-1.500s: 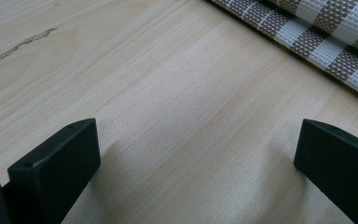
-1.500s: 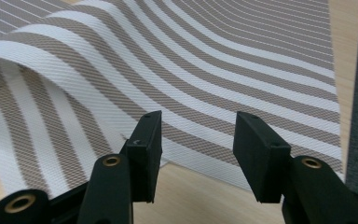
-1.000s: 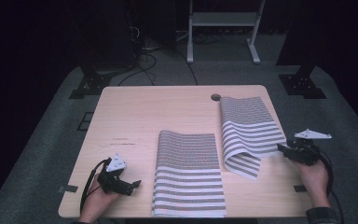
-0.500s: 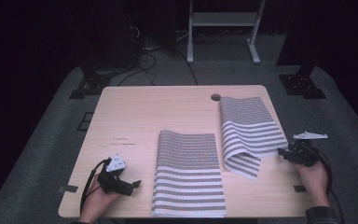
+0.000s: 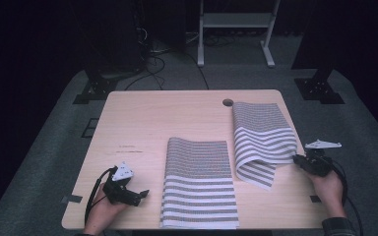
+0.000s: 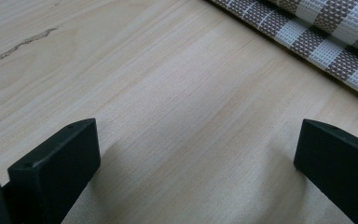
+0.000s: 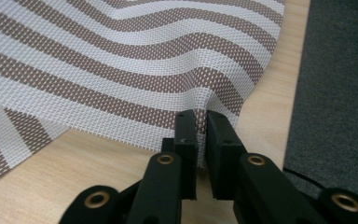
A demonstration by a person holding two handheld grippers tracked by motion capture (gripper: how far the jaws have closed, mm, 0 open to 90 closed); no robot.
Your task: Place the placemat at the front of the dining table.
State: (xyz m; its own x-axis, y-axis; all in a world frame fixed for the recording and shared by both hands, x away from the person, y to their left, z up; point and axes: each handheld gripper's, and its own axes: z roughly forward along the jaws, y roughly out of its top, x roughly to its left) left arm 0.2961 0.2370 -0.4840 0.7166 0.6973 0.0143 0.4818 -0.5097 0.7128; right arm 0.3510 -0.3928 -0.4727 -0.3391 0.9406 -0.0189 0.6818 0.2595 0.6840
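Two brown-and-white striped woven mats lie on the light wooden table (image 5: pixel 152 123). The middle mat (image 5: pixel 199 189) rests flat, reaching the near edge. The right mat (image 5: pixel 263 135) is bent over on itself, its lifted edge pinched by my right gripper (image 5: pixel 297 160). In the right gripper view the jaws of my right gripper (image 7: pixel 200 116) are shut on the mat's (image 7: pixel 121 70) rim near a corner. My left gripper (image 5: pixel 143 193) rests on the table left of the middle mat. In the left gripper view this gripper (image 6: pixel 196 163) stands open over bare wood, with the mat's edge (image 6: pixel 326 37) beyond.
A round cable hole (image 5: pixel 228 103) sits near the table's far edge, next to the right mat. Grey carpet surrounds the table. A white metal frame (image 5: pixel 234 22), black stand feet (image 5: pixel 320 88) and cables (image 5: pixel 152 59) stand on the floor behind.
My right gripper has drifted slightly toward the near edge, drawing the right mat's held edge along. The left gripper and the middle mat have not moved.
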